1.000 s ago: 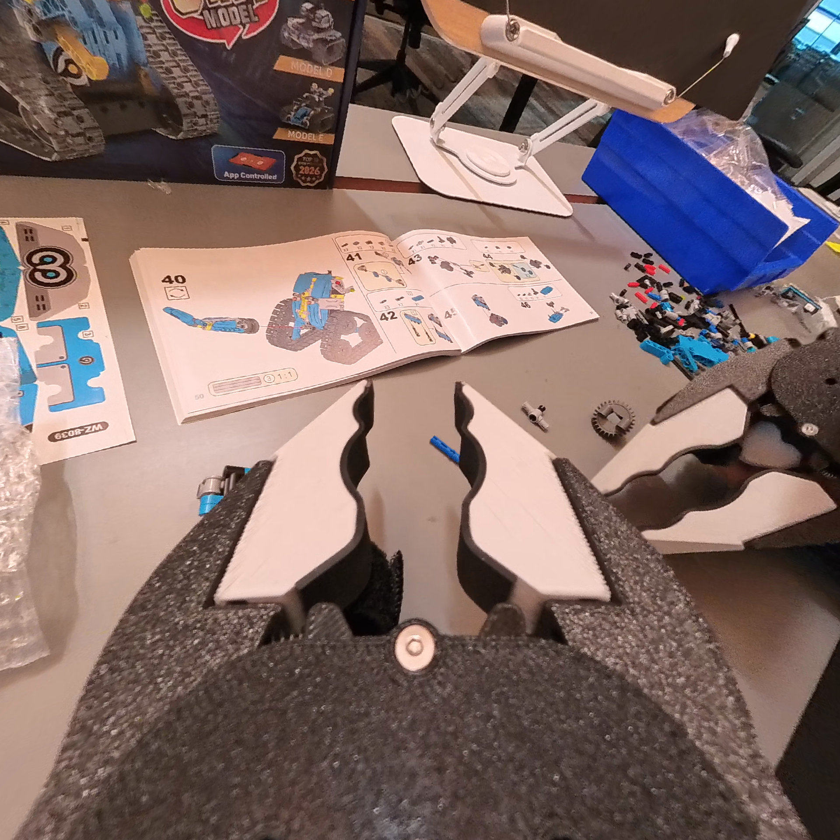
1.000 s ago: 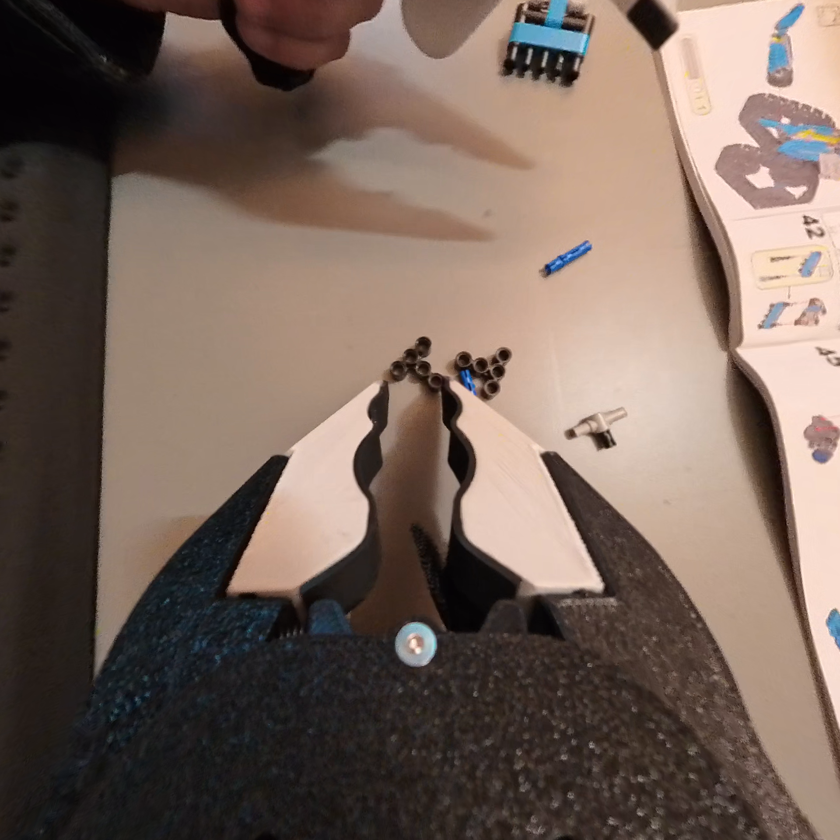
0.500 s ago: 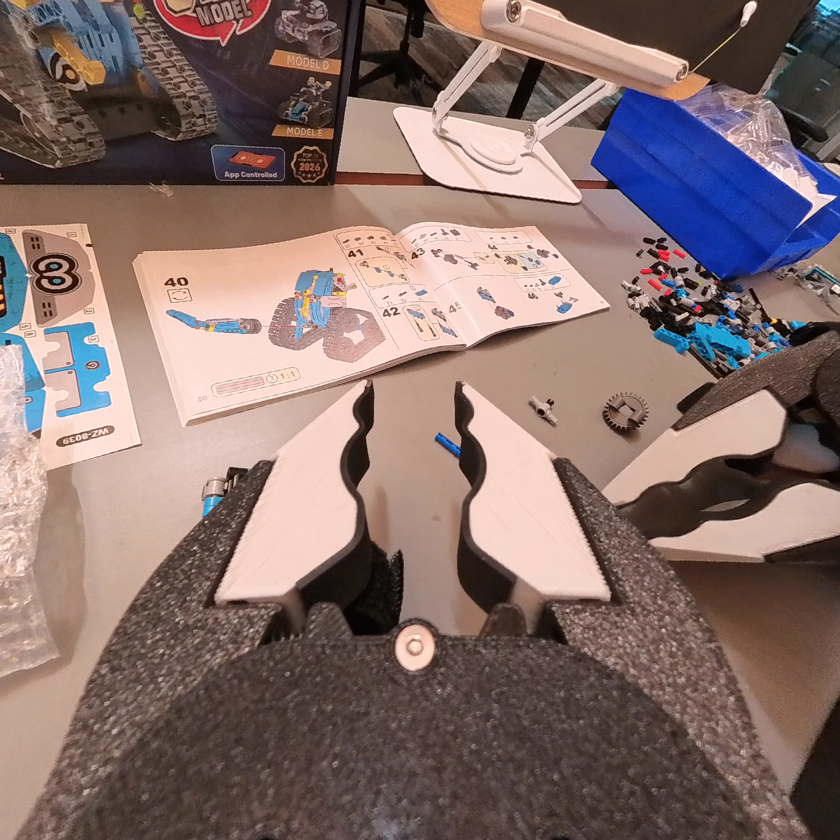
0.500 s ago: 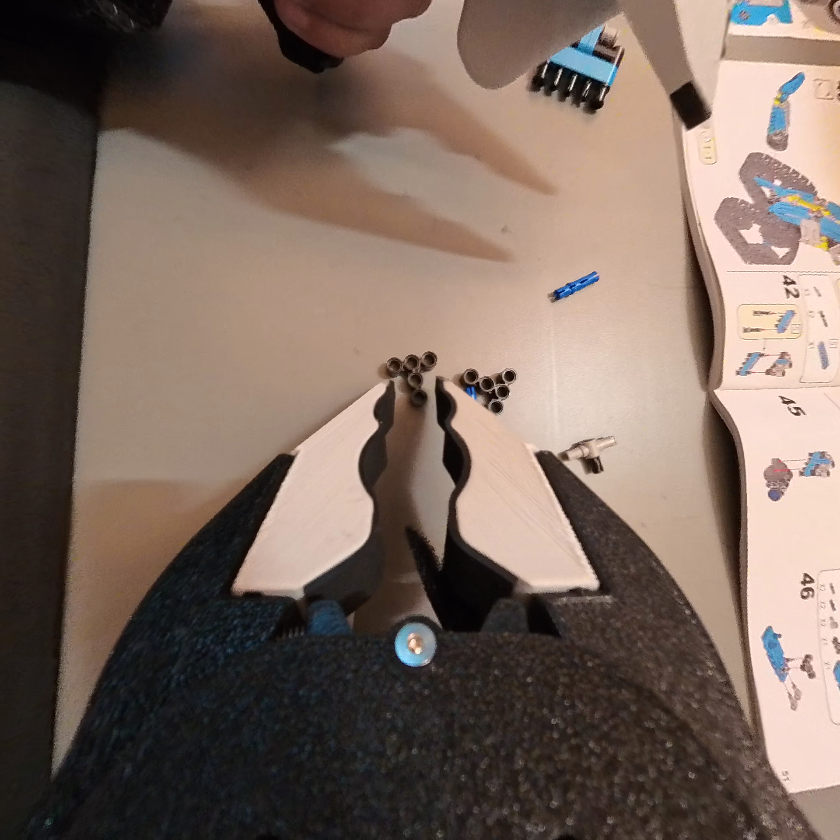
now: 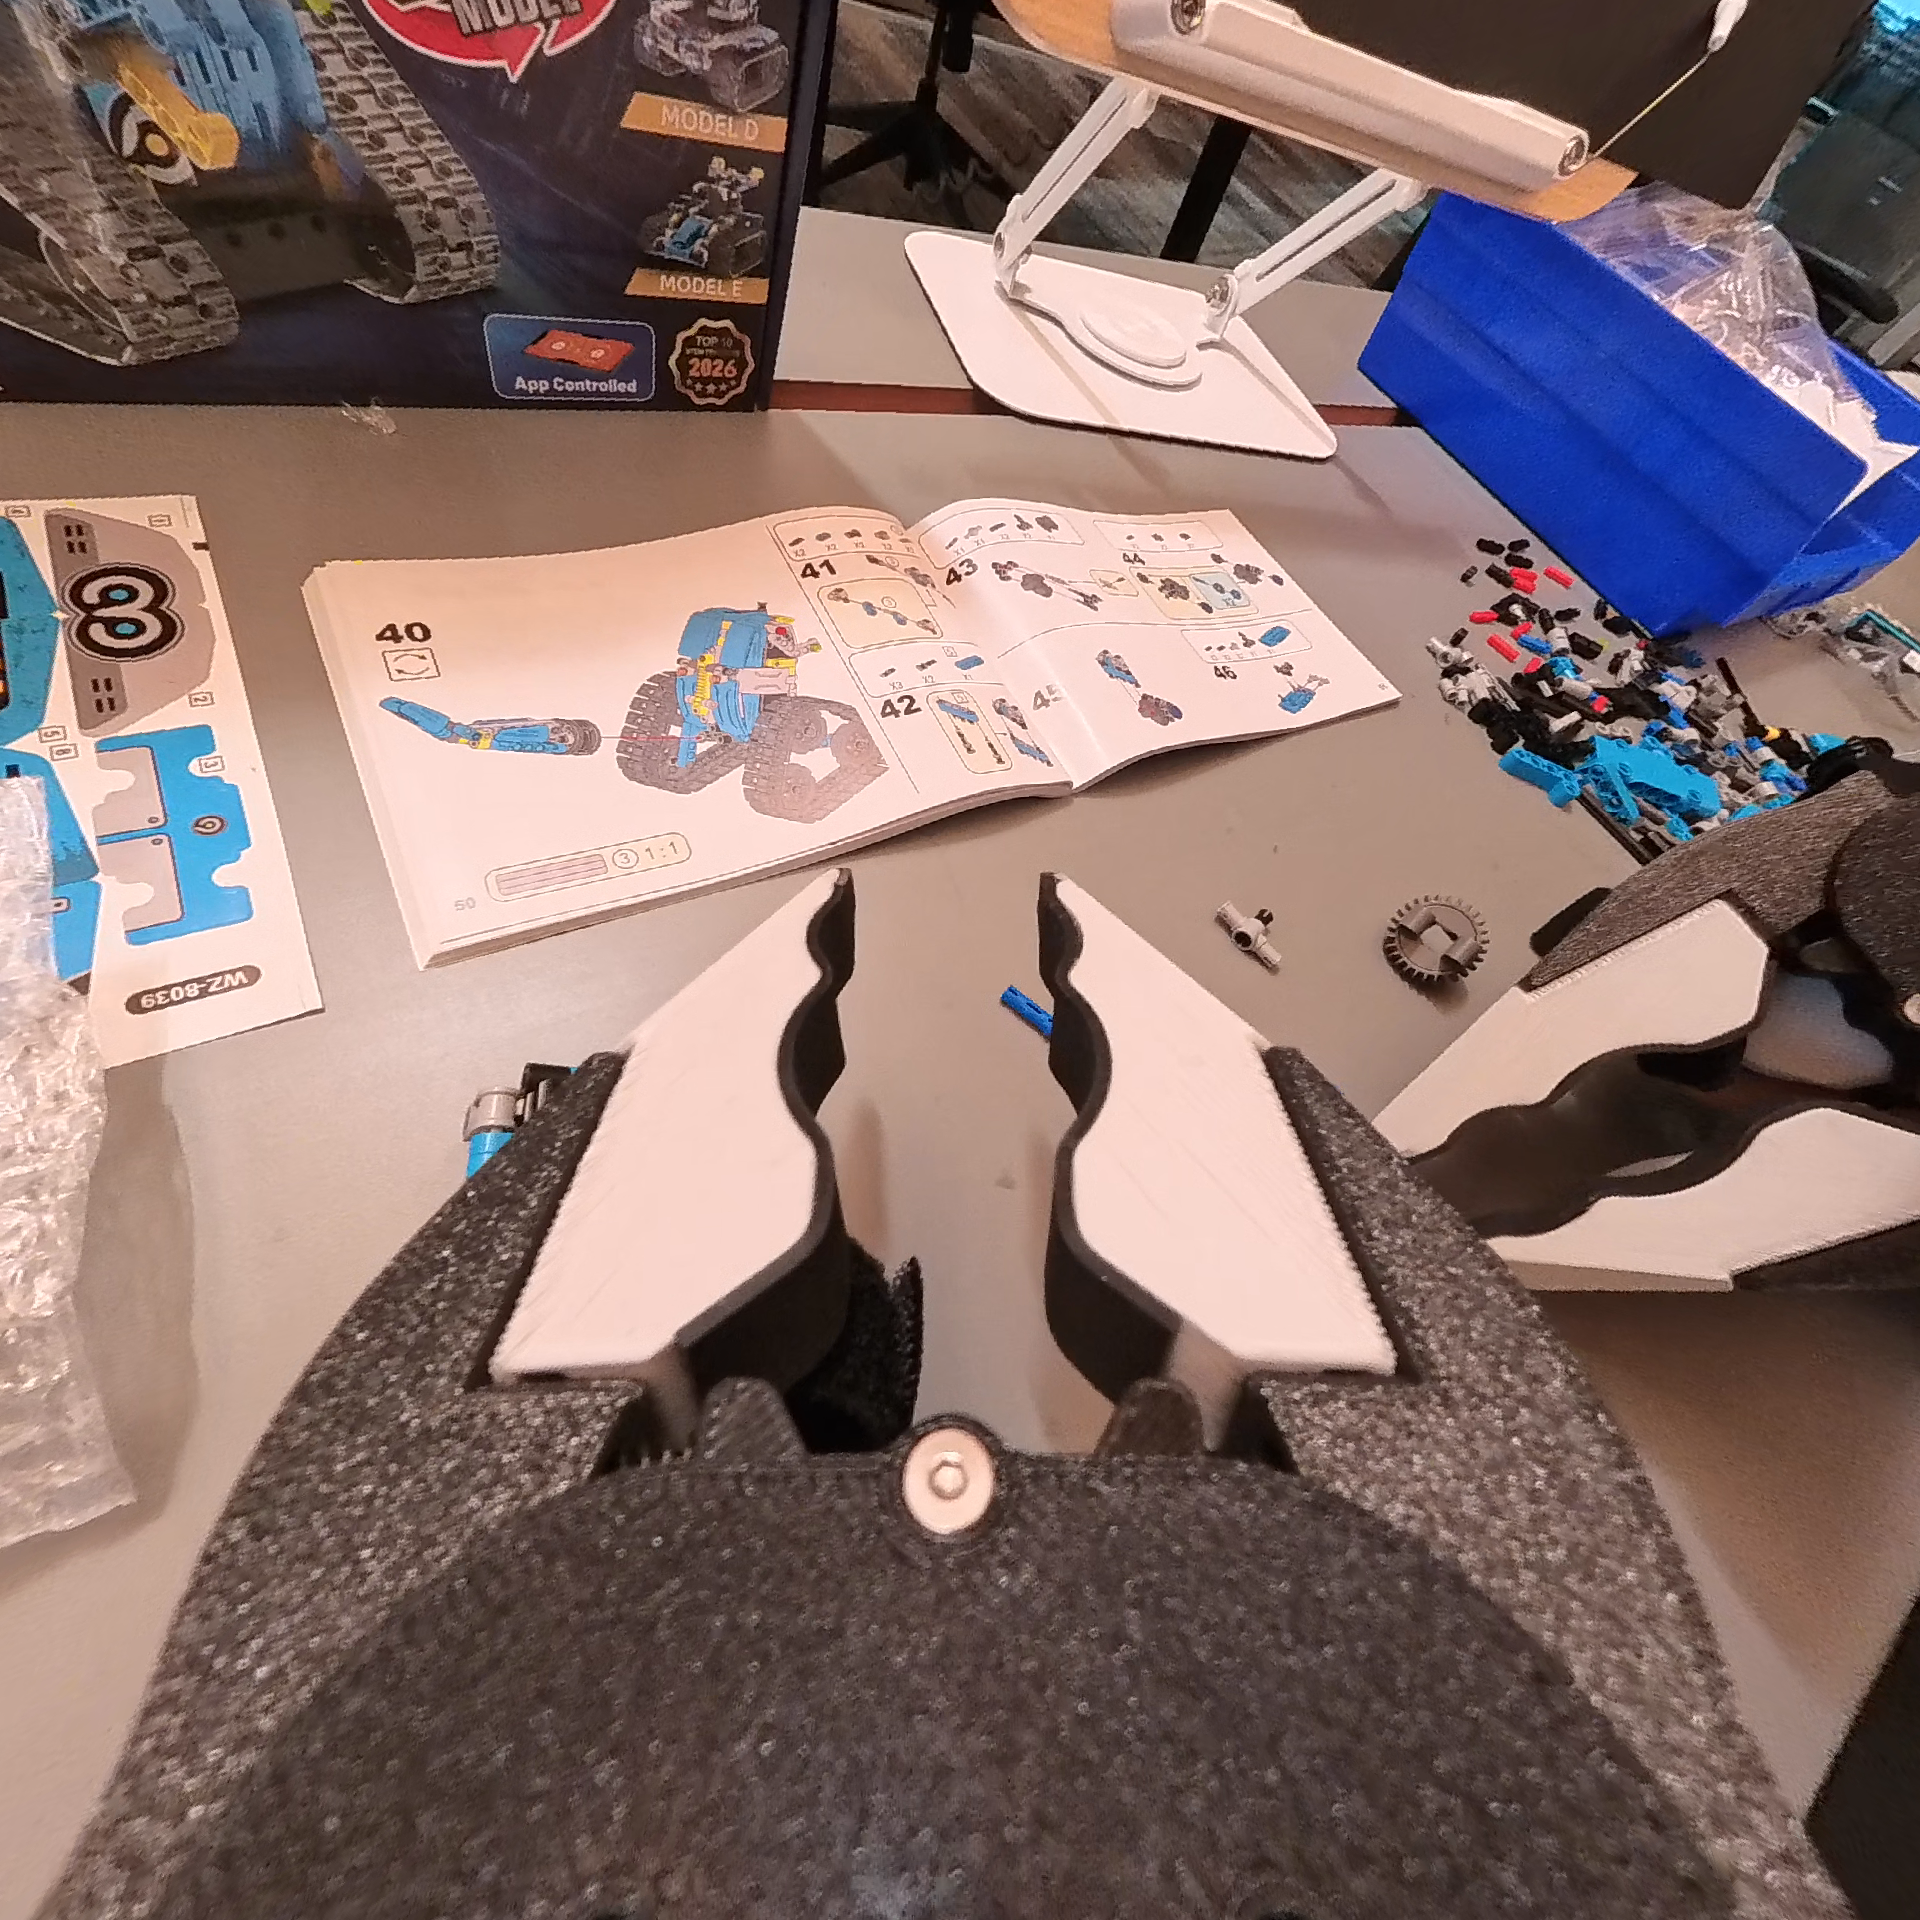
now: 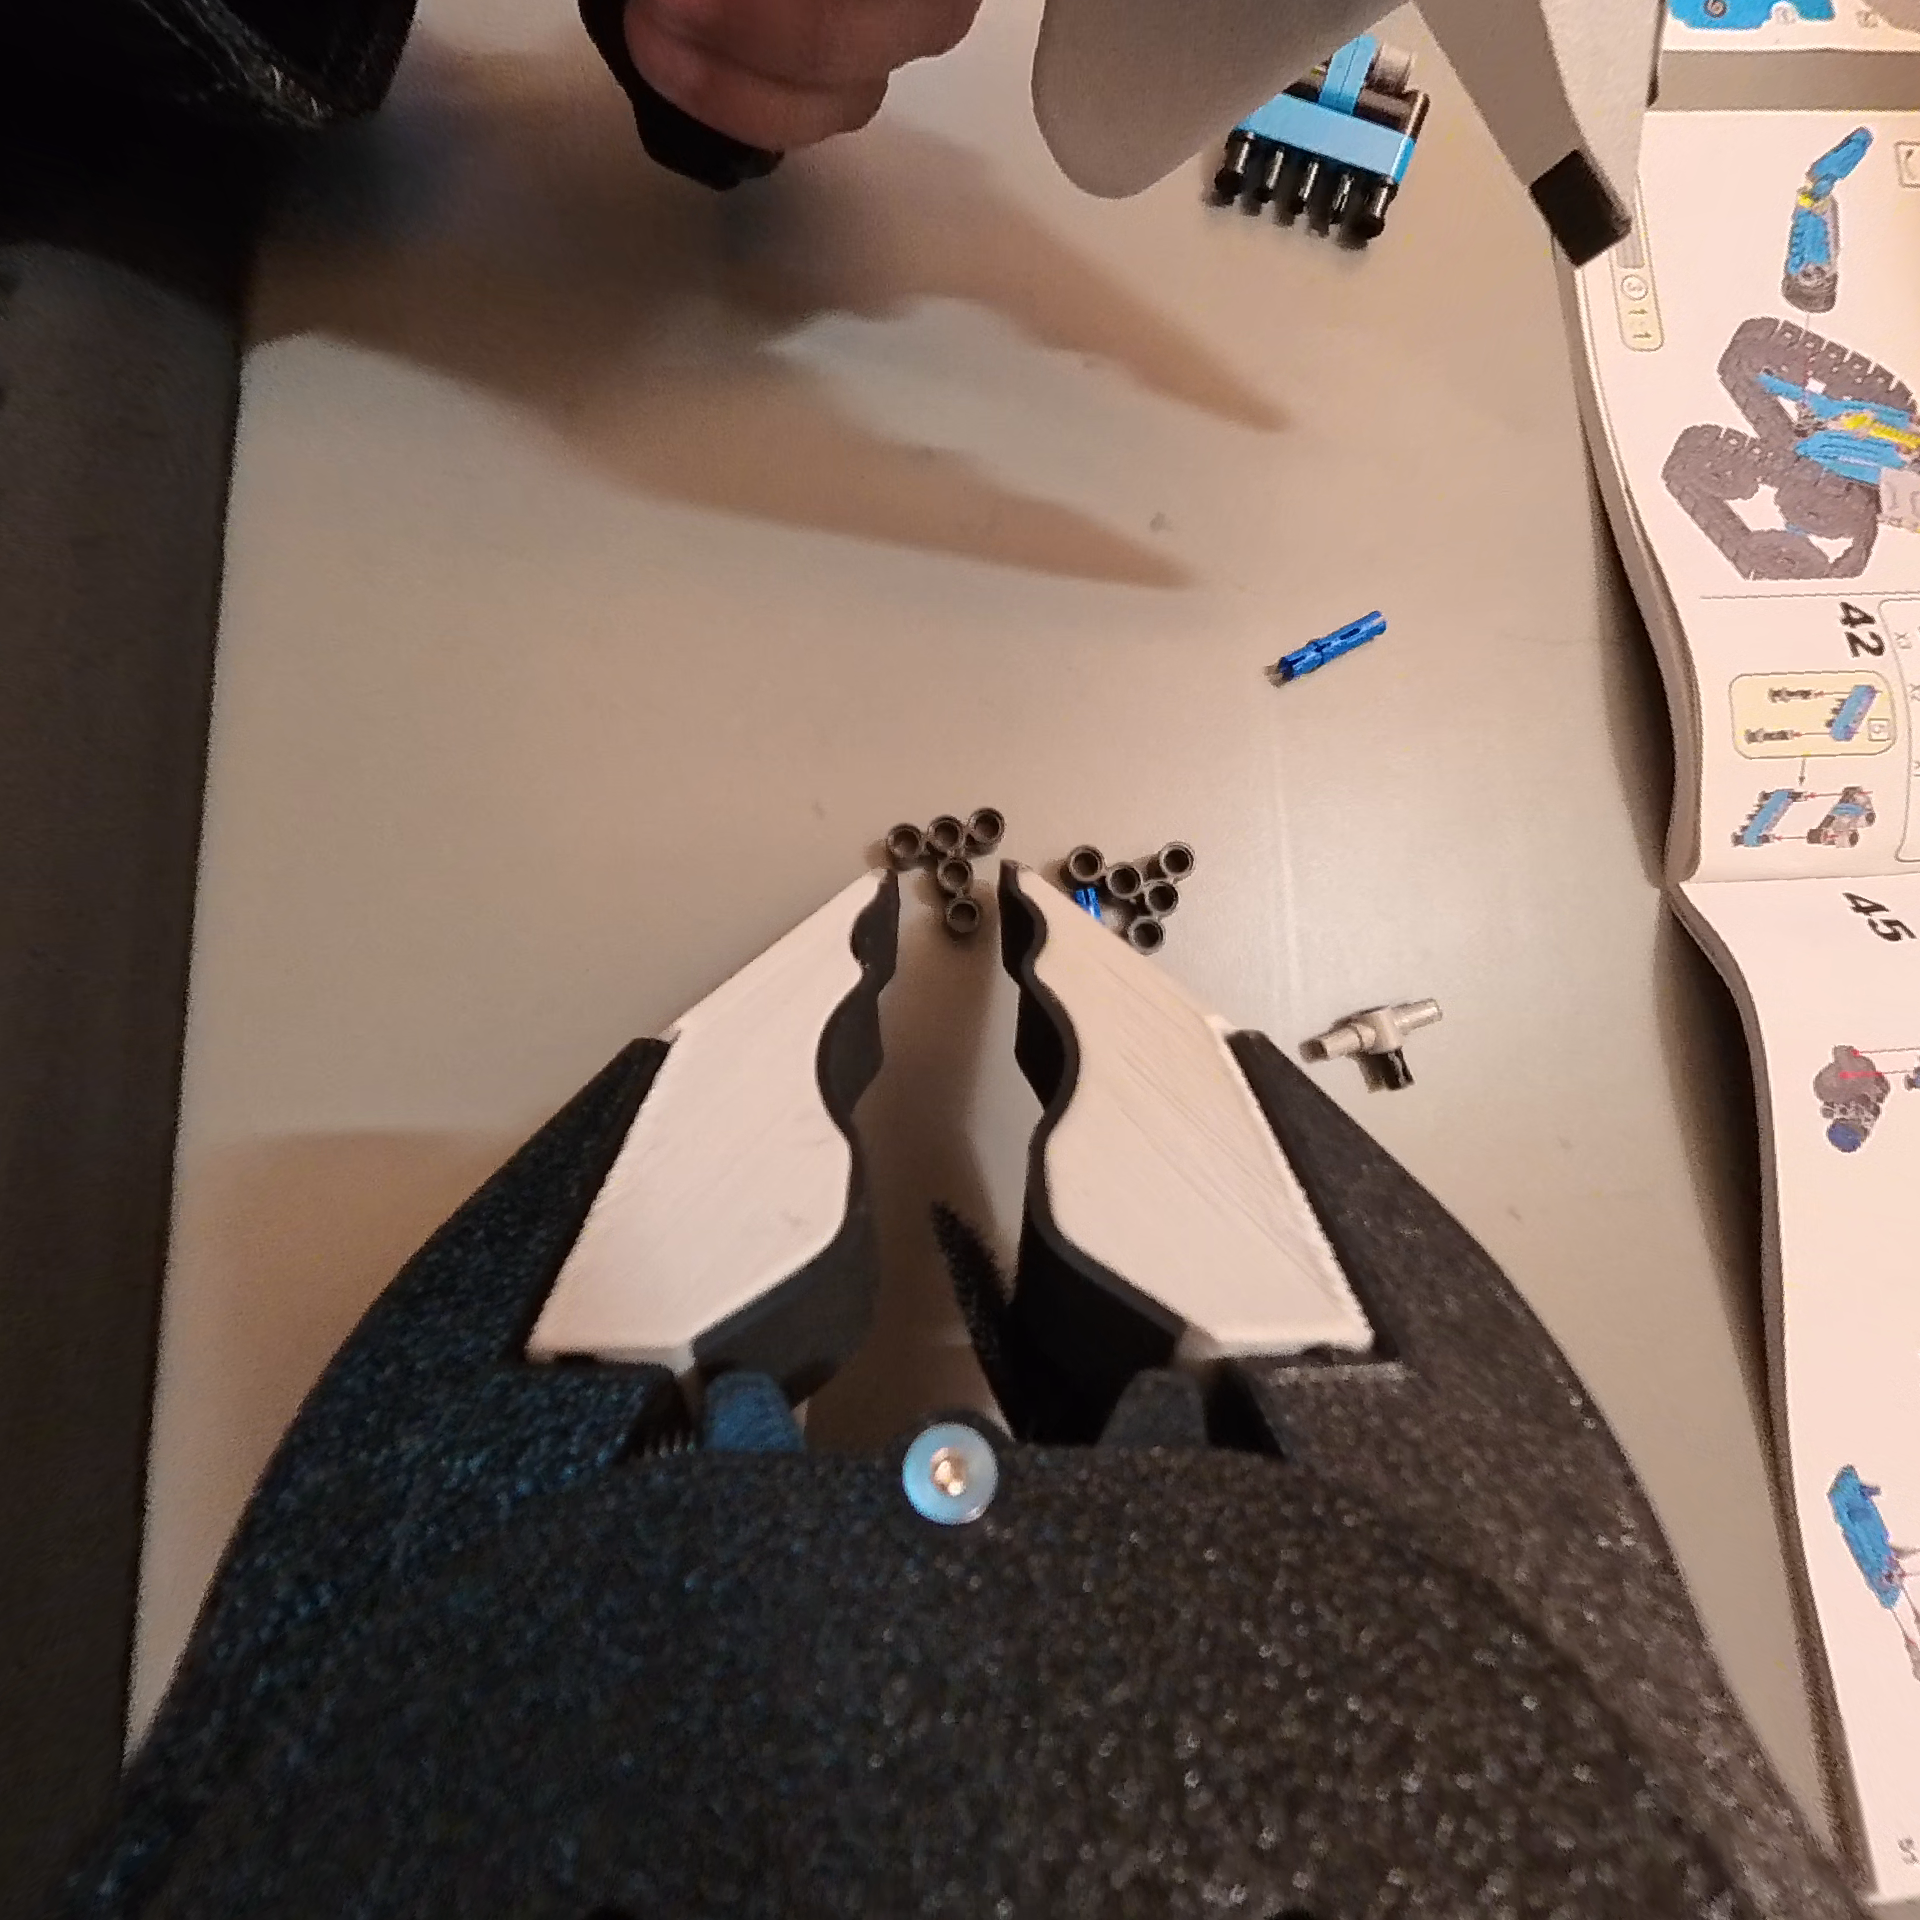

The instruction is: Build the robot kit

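My right gripper (image 6: 948,878) is narrowly open, low over the table. The stem of a dark grey T-shaped piece (image 6: 945,831) lies between its fingertips without touching them. A second dark grey piece (image 6: 1127,888) with a blue pin under it lies just right of the right fingertip. My left gripper (image 5: 940,883) is open and empty above the table. A loose blue pin (image 5: 1023,1006) lies beside its right finger and also shows in the right wrist view (image 6: 1330,649). The right gripper (image 5: 1662,1122) shows to the right in the left wrist view.
An open instruction booklet (image 5: 727,707), a sticker sheet (image 5: 135,748) and a toy box (image 5: 364,187) lie ahead. A blue bin (image 5: 1642,416), a pile of small pieces (image 5: 1621,727), a gear (image 5: 1437,940), a grey connector (image 6: 1371,1039), a blue-black assembly (image 6: 1314,156) and a hand (image 6: 769,73) are nearby. From the left gripper's tips to the loose blue pin (image 5: 1023,1006) is close to 7 cm. My right wrist view (image 6: 1352,636) looks at it from another angle.
My right gripper has crept forward, so the T-shaped piece's stem now lies between its tips, and its jaws have narrowed slightly. My left gripper has stayed open and nearly still.
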A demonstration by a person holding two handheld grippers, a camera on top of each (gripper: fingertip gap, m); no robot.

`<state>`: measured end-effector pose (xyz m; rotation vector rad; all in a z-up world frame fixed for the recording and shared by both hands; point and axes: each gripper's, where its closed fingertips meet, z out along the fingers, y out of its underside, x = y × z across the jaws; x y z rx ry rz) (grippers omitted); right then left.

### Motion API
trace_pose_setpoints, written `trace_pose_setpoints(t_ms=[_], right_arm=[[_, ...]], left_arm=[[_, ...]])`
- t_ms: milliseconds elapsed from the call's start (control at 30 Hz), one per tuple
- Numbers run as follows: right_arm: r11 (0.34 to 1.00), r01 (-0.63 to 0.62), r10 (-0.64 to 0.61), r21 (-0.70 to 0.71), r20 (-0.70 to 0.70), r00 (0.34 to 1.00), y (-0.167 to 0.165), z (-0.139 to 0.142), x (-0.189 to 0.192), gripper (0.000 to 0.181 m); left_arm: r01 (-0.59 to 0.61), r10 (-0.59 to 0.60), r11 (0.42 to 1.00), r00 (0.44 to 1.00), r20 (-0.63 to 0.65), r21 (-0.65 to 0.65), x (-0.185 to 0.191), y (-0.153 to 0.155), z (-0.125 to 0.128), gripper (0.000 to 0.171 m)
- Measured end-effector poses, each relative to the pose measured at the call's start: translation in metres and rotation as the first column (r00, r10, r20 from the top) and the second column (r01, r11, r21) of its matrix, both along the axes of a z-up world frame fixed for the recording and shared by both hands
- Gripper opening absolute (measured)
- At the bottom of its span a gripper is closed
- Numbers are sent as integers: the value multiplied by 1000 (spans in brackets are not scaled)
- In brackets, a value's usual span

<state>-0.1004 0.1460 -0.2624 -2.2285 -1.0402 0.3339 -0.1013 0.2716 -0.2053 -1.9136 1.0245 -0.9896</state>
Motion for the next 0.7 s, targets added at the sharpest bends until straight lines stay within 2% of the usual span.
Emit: trace_pose_setpoints(t_ms=[100, 200, 267, 333, 400, 500, 567, 700], right_arm=[[1000, 8, -7, -8, 10, 1000, 2, -4, 0, 19], [1000, 6, -6, -27, -5, 1000, 1, -6, -2, 8], [1000, 14, -14, -18, -1, 1000, 3, -5, -2, 8], [998, 30, -31, 47, 36, 999, 8, 0, 5, 7], [981, 68, -83, 182, 73, 994, 20, 17, 16, 7], [900, 139, -205, 413, 118, 972, 37, 52, 39, 7], [792, 168, -282, 587, 107, 953, 43, 80, 49, 7], [650, 120, -300, 750, 109, 948, 38, 111, 43, 8]], left_arm=[[5, -5, 1000, 1000, 0, 0, 1, -1, 0, 35], [10, -10, 1000, 1000, 2, 1, 1, -2, 1, 36], [23, -23, 1000, 1000, 7, 3, 2, -4, 1, 36], [39, -40, 999, 999, 24, 21, 4, -6, 5, 36], [59, -62, 997, 996, 62, 48, 6, -10, 14, 37], [119, -126, 991, 982, 143, 59, 11, -23, 29, 42], [191, -194, 981, 960, 204, 35, 14, -36, 39, 41], [368, -331, 929, 868, 369, -31, 18, -70, 64, 38]])
